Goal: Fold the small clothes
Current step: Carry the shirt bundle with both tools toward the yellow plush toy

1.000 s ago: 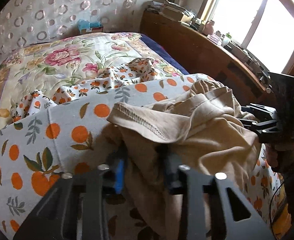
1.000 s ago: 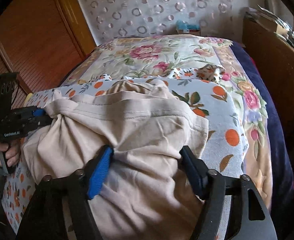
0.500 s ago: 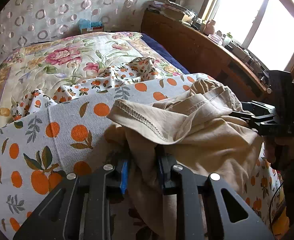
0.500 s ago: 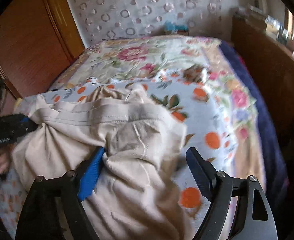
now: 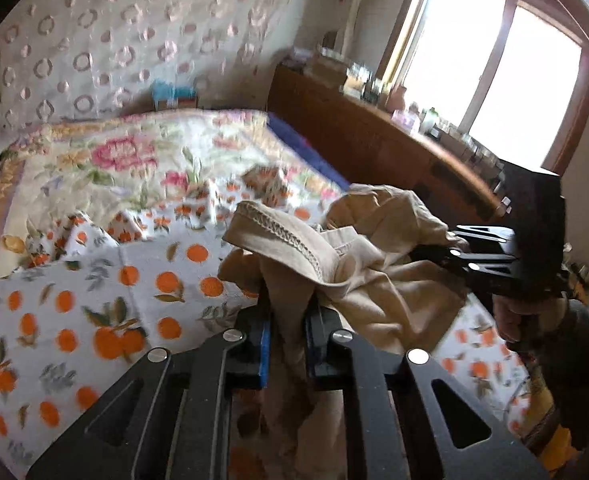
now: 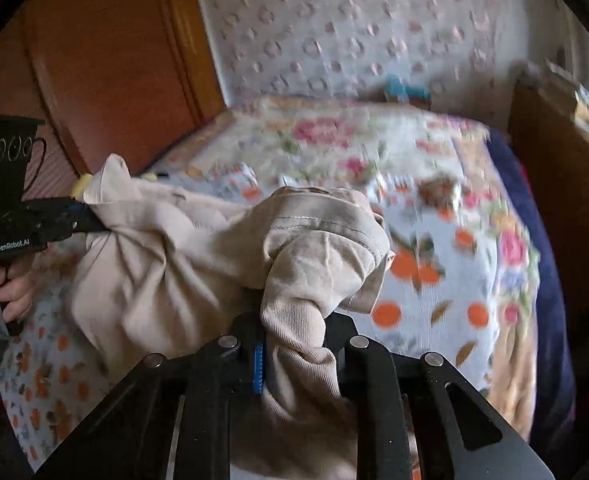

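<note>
A crumpled beige garment (image 5: 374, 280) hangs bunched between both grippers, above an orange-print cloth (image 5: 94, 300) on the bed. My left gripper (image 5: 287, 320) grips one end, its jaws closing tighter on a gathered fold of the fabric. In the right wrist view it shows at the left (image 6: 90, 220), with the garment (image 6: 182, 248) stretched from it. My right gripper (image 6: 294, 332) is closing too, and its pads pinch a thick twist of the beige cloth. From the left wrist view it appears at the right (image 5: 434, 248), its tips buried in the fabric.
A floral bedspread (image 5: 114, 160) covers the bed's far half. A long wooden sideboard (image 5: 374, 136) crowded with small items runs under the window on the right. A wooden wardrobe door (image 6: 114, 60) stands on the left. A person's hand (image 6: 10, 292) holds the left gripper's handle.
The right jaws went from wide apart around the garment to pinched on a bunch of it. The left gripper rose with its end, and the garment lifted off the bed.
</note>
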Demonstrator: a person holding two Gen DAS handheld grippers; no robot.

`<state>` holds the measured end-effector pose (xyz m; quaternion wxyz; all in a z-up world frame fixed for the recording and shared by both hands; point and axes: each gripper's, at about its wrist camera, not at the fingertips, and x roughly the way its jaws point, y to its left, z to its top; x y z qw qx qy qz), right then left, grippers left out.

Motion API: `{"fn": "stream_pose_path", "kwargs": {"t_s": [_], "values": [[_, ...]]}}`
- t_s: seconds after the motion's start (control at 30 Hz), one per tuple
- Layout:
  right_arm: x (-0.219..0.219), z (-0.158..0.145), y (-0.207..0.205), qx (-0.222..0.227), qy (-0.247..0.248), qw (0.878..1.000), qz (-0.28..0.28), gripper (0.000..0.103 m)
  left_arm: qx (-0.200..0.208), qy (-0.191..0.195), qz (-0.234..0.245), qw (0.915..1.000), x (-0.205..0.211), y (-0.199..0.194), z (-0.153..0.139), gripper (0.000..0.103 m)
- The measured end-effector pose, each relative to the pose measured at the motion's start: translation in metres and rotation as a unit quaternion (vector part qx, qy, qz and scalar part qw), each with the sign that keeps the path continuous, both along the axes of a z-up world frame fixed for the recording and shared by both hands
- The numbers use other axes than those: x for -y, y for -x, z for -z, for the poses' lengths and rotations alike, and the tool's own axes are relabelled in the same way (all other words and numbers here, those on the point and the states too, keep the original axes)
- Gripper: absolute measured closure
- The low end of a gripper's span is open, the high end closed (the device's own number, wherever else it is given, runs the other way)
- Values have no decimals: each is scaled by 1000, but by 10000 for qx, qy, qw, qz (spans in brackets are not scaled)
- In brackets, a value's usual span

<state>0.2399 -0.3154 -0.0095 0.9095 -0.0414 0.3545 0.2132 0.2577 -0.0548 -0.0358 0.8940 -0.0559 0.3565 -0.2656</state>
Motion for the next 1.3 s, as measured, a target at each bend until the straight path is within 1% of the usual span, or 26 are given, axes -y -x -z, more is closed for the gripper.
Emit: {"fn": "stream_pose_path", "kwargs": {"t_s": [0.1, 0.17, 0.23, 0.33, 0.43, 0.47, 0.5, 0.63, 0.73, 0.87, 0.9, 0.93, 0.97, 1.0, 1.03, 1.07, 1.1, 1.13, 1.17, 1.23, 1.3], "values": [[-21, -29, 7, 366, 44, 9988, -319, 82, 332, 183, -338, 9987, -33, 29, -22, 90], [-46, -50, 6, 613, 150, 9960, -636, 82, 487, 294, -647, 9963, -60, 46, -32, 90], [-74, -64, 4, 808, 288, 9912, -1011, 82, 590, 323, -1043, 9923, -95, 64, -38, 90], [-133, -81, -9, 1033, 521, 9800, -1618, 82, 654, 268, -1669, 9834, -147, 88, -36, 90], [-206, -86, -24, 1197, 830, 9635, -2246, 82, 492, 99, -2325, 9713, -195, 107, -16, 90], [-231, -86, -30, 1205, 900, 9579, -2444, 82, 427, 69, -2459, 9683, -205, 109, -10, 90], [-256, -84, -37, 1215, 1018, 9513, -2642, 82, 334, 45, -2655, 9635, -219, 113, 0, 90], [-357, -63, -64, 1206, 1486, 9269, -3228, 82, 21, 102, -3184, 9479, -261, 130, 33, 90], [-413, -44, -82, 1160, 1727, 9133, -3502, 82, -221, 125, -3368, 9412, -278, 134, 54, 90], [-458, -21, -113, 1016, 1765, 9033, -3776, 80, -489, -6, -3458, 9370, -285, 132, 71, 89], [-466, -16, -122, 890, 1768, 9055, -3752, 76, -580, -40, -3462, 9363, -284, 133, 74, 89], [-468, -11, -133, 745, 1748, 9106, -3669, 69, -637, -58, -3460, 9360, -289, 138, 76, 89], [-468, -8, -143, 687, 1707, 9190, -3487, 65, -655, -66, -3418, 9375, -289, 139, 79, 88], [-467, -6, -152, 705, 1637, 9277, -3280, 55, -636, -81, -3390, 9386, -291, 138, 77, 86], [-463, -6, -156, 693, 1533, 9334, -3170, 49, -610, -118, -3380, 9391, -292, 140, 76, 81], [-457, -4, -164, 640, 1386, 9399, -3053, 48, -569, -159, -3366, 9398, -291, 145, 74, 74], [-451, -2, -170, 569, 1272, 9458, -2935, 48, -497, -197, -3359, 9404, -291, 150, 70, 69], [-446, 0, -169, 489, 1145, 9510, -2831, 48, -396, -203, -3360, 9408, -291, 154, 66, 61], [-439, 4, -175, 395, 998, 9565, -2712, 48, -316, -210, -3362, 9410, -290, 157, 61, 58], [-427, 12, -176, 270, 865, 9657, -2434, 48, -121, -291, -3379, 9406, -289, 158, 47, 57], [-418, 19, -176, 86, 657, 9709, -2303, 48, 8, -335, -3304, 9432, -291, 149, 39, 53]]}}
